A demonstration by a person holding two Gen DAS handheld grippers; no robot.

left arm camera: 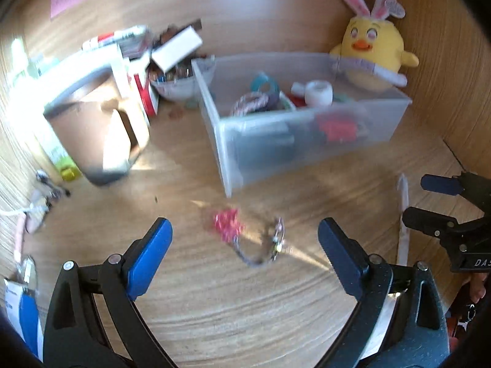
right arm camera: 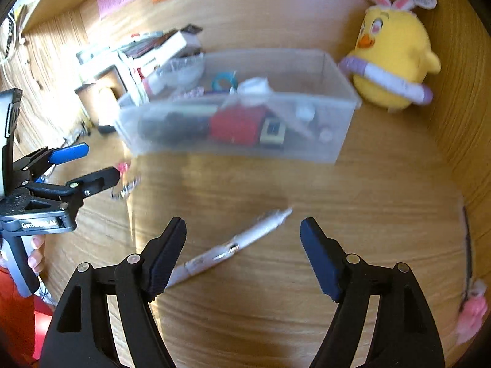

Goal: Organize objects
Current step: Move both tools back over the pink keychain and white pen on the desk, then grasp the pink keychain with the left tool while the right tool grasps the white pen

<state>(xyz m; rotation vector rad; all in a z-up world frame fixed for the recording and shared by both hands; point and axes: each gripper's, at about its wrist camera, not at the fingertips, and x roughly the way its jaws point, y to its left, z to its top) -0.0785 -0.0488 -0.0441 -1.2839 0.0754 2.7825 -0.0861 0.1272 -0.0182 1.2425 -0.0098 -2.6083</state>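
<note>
1. The right tongs stand spread and empty, tipped down at the worktop. The pen lies flat between the two fingers, touched by neither.
2. Its long axis runs from 7 o'clock to 1 o'clock in the right wrist view, tip toward 1 and butt close beside the left finger. That slant crosses the line of closing, so I judge a small wrist roll would square the pads to the barrel.
3. The left tongs are likewise spread and empty. The keychain, a pink charm on a ring, lies just ahead between the fingers, the charm at 11 o'clock and the ring at 1.
4. Each hand is nearer its own item: left to keychain, right to pen. In the left view the pen shows at 3 o'clock by the right tongs.
5. The clear bin sits at 12 o'clock beyond both, already holding tape rolls, a red block, dark items and other blurred bits. It looks the likely destination.
6. A yellow plush stands at 2 o'clock, just beside the bin.
</note>
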